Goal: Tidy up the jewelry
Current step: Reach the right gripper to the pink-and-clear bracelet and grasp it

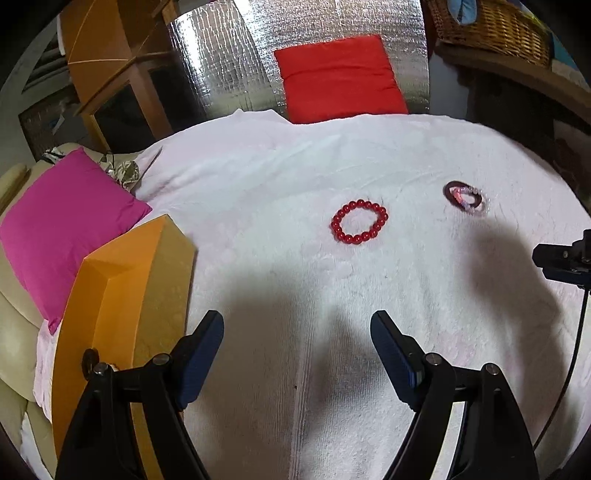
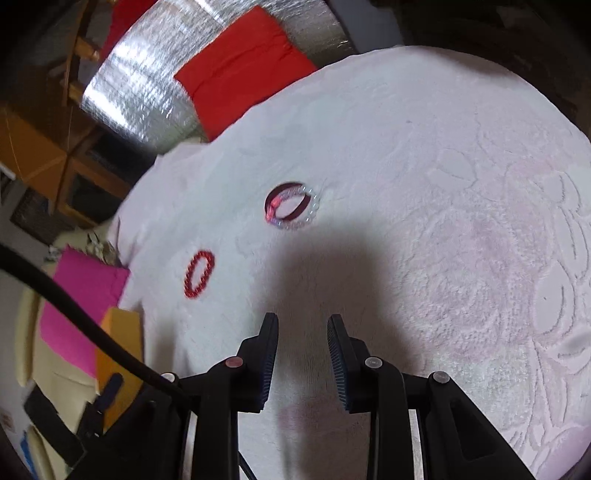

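A red bead bracelet (image 1: 359, 222) lies flat on the white towel (image 1: 280, 177); it also shows in the right wrist view (image 2: 199, 274). To its right lie a dark maroon bangle (image 1: 451, 192) and a clear bead bracelet (image 1: 474, 201), overlapping; both show in the right wrist view, the bangle (image 2: 286, 188) and the clear beads (image 2: 313, 209). An orange box (image 1: 122, 291) stands at the towel's left edge. My left gripper (image 1: 297, 325) is open and empty, short of the red bracelet. My right gripper (image 2: 303, 328) is open and empty, short of the bangle pair.
A pink cushion (image 1: 62, 225) lies left of the orange box. A red cushion (image 1: 340, 79) rests on a silver foil mat (image 1: 221, 59) beyond the towel. Wooden furniture (image 1: 110, 62) stands far left, a wicker basket (image 1: 495, 29) far right. The right gripper's body (image 1: 565, 258) shows at the right edge.
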{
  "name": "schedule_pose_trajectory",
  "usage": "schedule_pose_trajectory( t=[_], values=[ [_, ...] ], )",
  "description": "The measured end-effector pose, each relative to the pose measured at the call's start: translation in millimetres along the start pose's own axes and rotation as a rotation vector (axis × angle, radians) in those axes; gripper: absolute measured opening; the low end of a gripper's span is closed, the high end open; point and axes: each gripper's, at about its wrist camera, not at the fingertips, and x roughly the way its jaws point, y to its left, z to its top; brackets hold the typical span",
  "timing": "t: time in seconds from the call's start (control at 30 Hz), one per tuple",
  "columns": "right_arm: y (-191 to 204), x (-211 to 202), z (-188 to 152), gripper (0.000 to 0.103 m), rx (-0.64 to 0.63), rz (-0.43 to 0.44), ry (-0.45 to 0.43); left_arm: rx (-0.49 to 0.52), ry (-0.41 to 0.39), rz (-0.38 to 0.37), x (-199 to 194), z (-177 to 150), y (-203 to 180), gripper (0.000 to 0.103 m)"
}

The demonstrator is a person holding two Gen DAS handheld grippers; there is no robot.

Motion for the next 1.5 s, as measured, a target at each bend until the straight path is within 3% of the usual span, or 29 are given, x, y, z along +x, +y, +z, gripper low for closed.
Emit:
schedule_pose_trajectory(
  t=[0.27,0.8,1.27,1.5],
  values=[
    [7.3,4.3,-1.7,0.031,-0.069,-0.052,-0.013,0.008,0.000,0.003,2.8,2.8,-3.1,0.082],
    [-4.5,12.0,6.6,0.031,-0.034,-0.074,-0.002,0.002,0.036,0.003,19.2,9.1,-5.8,0.082],
    [-11.7,14.5,20.6,0.031,0.014,-0.062,-0.034,-0.017,0.140,-0.025,49.1,7.9,-6.4,0.082],
    [-20.0,17.5,45.2,0.031,0.055,0.008,-0.109,-0.042,0.172,-0.025,59.3,6.1,2.9,0.082]
  ],
)
